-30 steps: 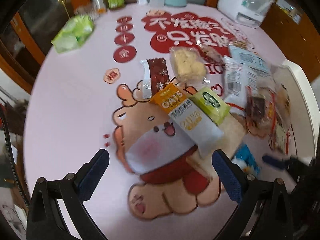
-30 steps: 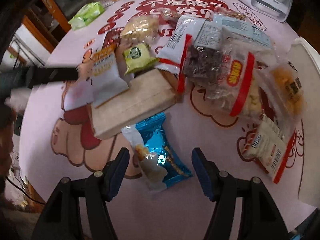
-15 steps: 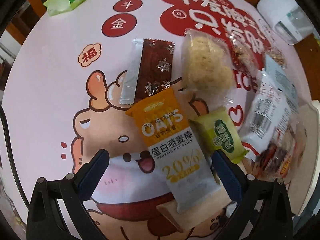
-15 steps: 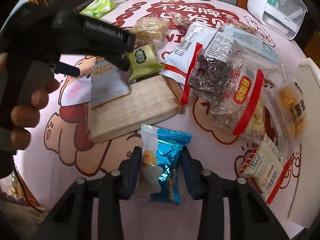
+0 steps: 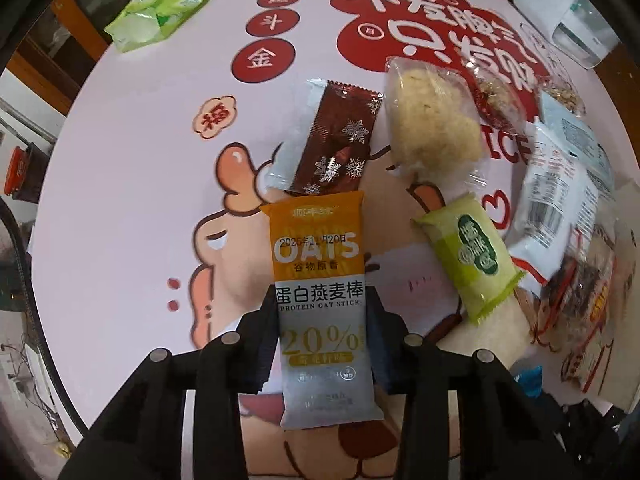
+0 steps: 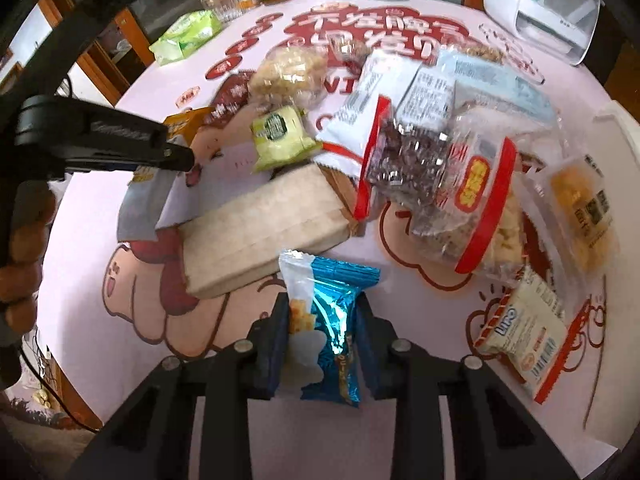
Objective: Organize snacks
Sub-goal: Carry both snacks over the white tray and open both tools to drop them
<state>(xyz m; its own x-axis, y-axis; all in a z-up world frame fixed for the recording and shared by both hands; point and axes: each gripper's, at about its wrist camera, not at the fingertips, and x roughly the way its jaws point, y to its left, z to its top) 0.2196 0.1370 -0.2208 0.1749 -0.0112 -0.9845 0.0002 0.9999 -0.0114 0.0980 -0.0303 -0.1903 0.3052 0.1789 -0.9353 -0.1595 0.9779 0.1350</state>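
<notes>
My left gripper [image 5: 322, 312] is shut on the orange and silver oat stick packet [image 5: 320, 280], gripping its lower half. The packet also shows in the right wrist view [image 6: 148, 196], held by the left gripper [image 6: 176, 156]. My right gripper [image 6: 322, 320] is shut on a blue foil snack packet [image 6: 328, 320], lifted a little off the table. A brown snowflake bar [image 5: 340, 140], a clear bag of pale crackers [image 5: 432, 120] and a green packet [image 5: 472, 256] lie just beyond the oat stick.
A tan paper-wrapped block [image 6: 264, 232] lies left of the blue packet. A heap of bags [image 6: 452, 152] fills the right side, with a Lipo packet [image 6: 524, 336] near the edge. A green tissue pack [image 5: 160, 8] and a white appliance [image 6: 540, 8] stand at the back.
My left gripper moved in and shut on the oat stick packet. My right gripper shut on the blue foil packet and raised it.
</notes>
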